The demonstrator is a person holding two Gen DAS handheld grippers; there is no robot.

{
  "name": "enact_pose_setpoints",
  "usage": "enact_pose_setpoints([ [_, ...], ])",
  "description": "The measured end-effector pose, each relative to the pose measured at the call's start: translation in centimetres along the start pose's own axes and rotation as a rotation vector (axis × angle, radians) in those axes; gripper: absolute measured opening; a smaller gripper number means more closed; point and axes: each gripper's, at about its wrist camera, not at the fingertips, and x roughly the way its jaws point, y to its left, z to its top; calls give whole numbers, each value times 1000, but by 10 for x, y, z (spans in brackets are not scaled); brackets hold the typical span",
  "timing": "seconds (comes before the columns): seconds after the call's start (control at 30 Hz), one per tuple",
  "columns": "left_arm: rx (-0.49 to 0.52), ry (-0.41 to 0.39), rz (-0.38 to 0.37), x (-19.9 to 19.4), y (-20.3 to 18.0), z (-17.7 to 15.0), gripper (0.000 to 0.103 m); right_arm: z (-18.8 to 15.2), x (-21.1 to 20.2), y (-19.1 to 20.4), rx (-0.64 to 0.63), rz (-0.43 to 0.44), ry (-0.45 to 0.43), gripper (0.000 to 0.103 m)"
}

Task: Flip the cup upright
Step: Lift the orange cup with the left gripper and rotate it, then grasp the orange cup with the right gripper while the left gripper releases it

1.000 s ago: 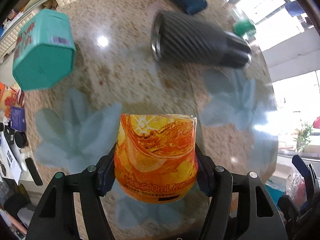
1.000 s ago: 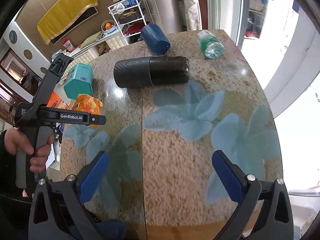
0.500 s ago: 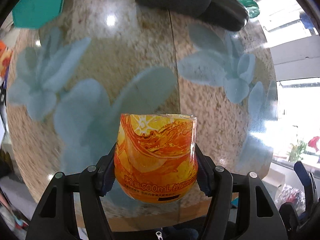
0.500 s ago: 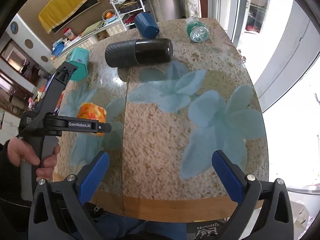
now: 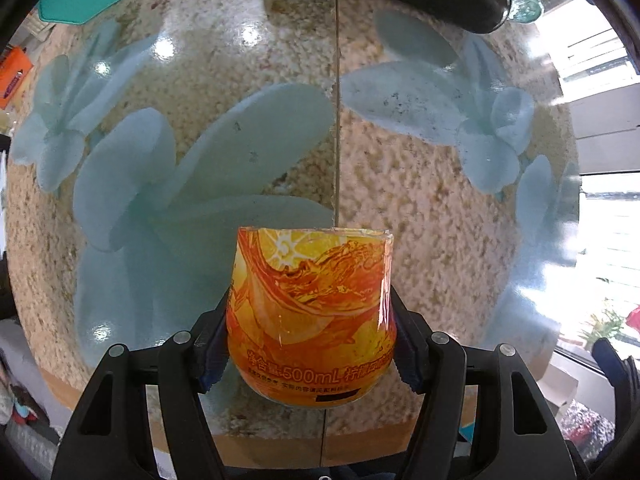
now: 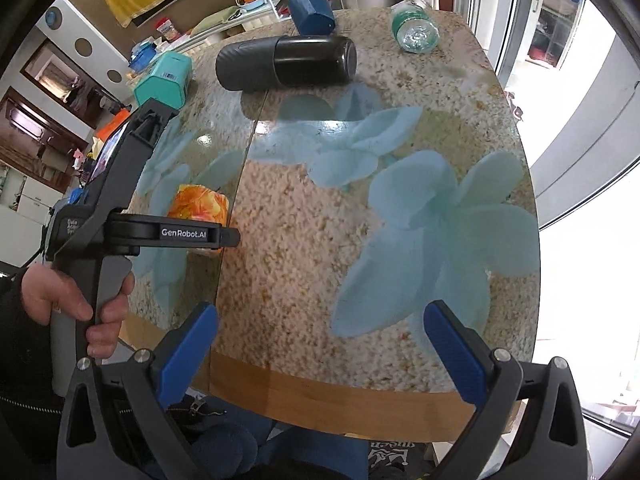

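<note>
My left gripper [image 5: 310, 344] is shut on an orange cup [image 5: 312, 312] with an orange-juice print and "500mL" lettering. It holds the cup above the near part of the round table [image 5: 420, 208]. In the right wrist view the cup [image 6: 198, 206] shows at the left behind the left gripper's black body [image 6: 160, 232], held by a hand. My right gripper [image 6: 320, 340] is open and empty above the table's near edge, to the right of the cup.
A dark ribbed tumbler [image 6: 286, 62] lies on its side at the far side. A teal hexagonal cup [image 6: 162, 80], a dark blue cup [image 6: 312, 10] and a green-tinted plastic bottle [image 6: 414, 26] also lie there. The table's wooden rim [image 6: 320, 396] is close to me.
My left gripper has carried the orange cup back toward the near edge of the table, away from the tumbler and teal cup. My right gripper has drawn back and stays open.
</note>
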Motion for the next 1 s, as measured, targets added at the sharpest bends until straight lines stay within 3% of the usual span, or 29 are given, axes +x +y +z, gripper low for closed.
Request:
enact_pose_setpoints([
  [0.1,2,0,27,6,-18,4,72,0,-4,-5,3,7,-9,103],
  [0.27,10,-2,58,6,-22,8,85,0,-5,-12,18,16,-15,103],
  [0.37,18,-4,42,-3,-18,14,96,0,-4,-17,31,20,-13,103],
  [0.53,60,-16,22,-26,-18,23,102,3,-5,-20,40,30,-21,103],
  [0.8,123,-25,28,-52,-15,21,103,11,-4,-13,30,50,-38,103],
  [1.0,111,-37,20,-78,23,9,103,18,1,-8,63,88,-43,103],
])
